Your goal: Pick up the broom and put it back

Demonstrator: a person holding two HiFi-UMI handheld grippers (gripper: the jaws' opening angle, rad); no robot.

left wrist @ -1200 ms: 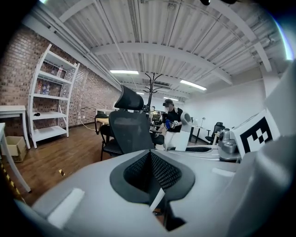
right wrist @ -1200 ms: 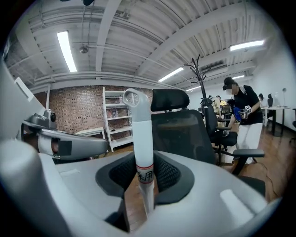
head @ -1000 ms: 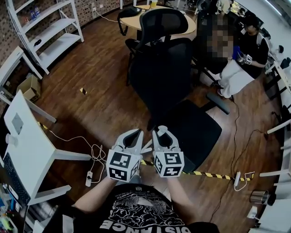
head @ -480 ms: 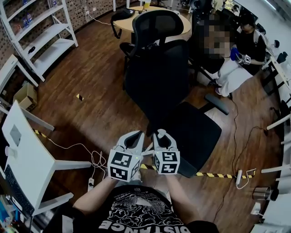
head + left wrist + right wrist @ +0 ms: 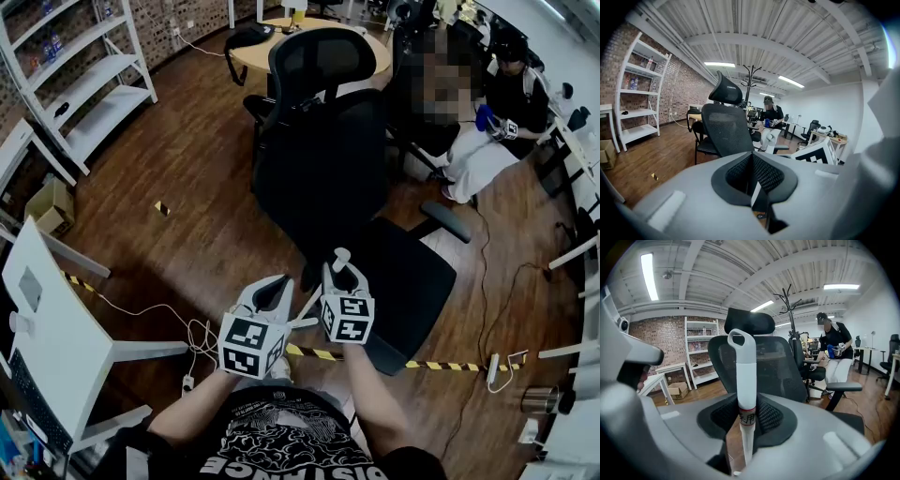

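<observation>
Since the right gripper's (image 5: 342, 271) jaws are closed part-way onto the broom handle (image 5: 745, 376), which stands upright between the pads with its looped end above them and its shaft running down below, the pick-up looks done and the carrying-back step is in hand. The left gripper (image 5: 752, 168), just left of those jaws and a little nearer the person, has its jaws drawn together on nothing I can name; only a thin pale sliver shows low in the gap. The next move, I judge, calls for steering the handle round the black office chair (image 5: 328, 169) straight beyond both jaws, then standing the broom in its place, which no view makes plain. Far left of the jaws a cardboard box (image 5: 52, 204) sits on the wooden floor (image 5: 187, 187), its contents too small to tell; a metal cup (image 5: 536, 401) far right is equally unreadable.
</observation>
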